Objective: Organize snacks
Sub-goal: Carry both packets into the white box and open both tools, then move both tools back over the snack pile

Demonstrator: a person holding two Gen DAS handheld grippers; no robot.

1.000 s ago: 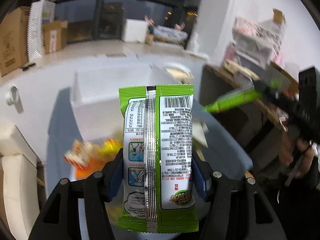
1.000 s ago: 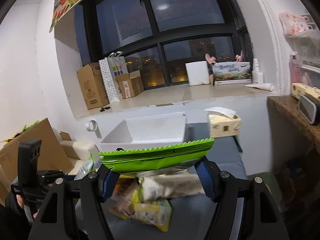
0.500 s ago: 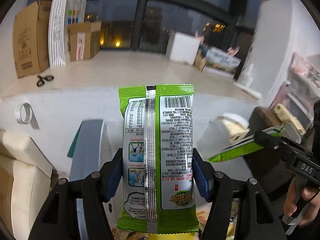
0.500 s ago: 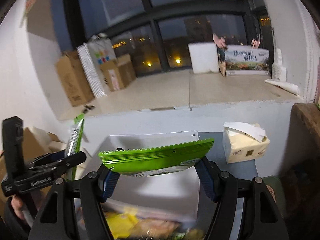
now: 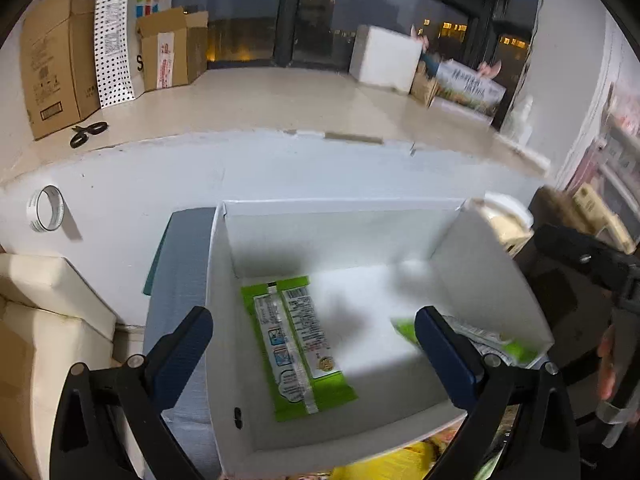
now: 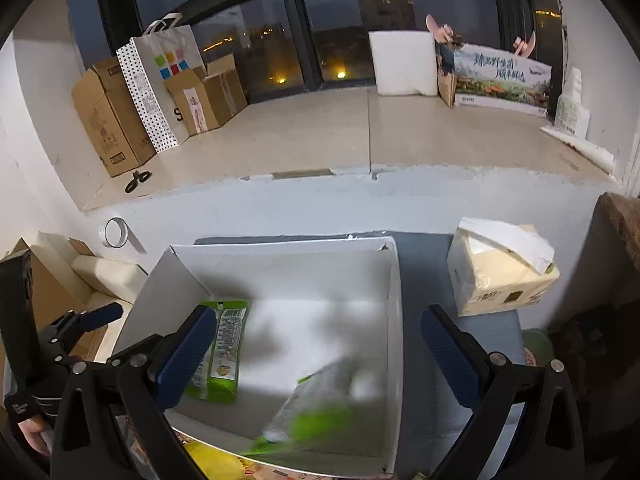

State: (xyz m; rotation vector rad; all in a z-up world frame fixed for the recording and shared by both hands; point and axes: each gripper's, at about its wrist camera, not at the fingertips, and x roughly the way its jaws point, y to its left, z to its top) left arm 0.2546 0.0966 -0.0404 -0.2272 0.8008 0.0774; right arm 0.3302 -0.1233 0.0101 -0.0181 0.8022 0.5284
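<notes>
A white box (image 5: 492, 256) stands on the grey table, also in the right wrist view (image 6: 394, 304). A green snack pack (image 5: 296, 340) lies flat inside on the left, back side up; it also shows in the right wrist view (image 6: 226, 344). A second green pack (image 6: 316, 404), blurred, is in the box at the right front; the left wrist view (image 5: 492, 342) shows it too. My left gripper (image 5: 314, 354) is open and empty above the box. My right gripper (image 6: 316, 356) is open and empty above the box.
A tissue box (image 6: 500, 276) stands right of the white box. Yellow snack packs (image 5: 400, 460) lie at the box's near side. A tape roll (image 5: 46, 208) hangs on the wall. Cardboard boxes (image 6: 108, 120), a dotted bag and scissors (image 6: 138, 180) sit on the ledge behind.
Both grippers moved over the white box and opened. Each green pack dropped from its gripper into the box; the right one is still blurred in motion.
</notes>
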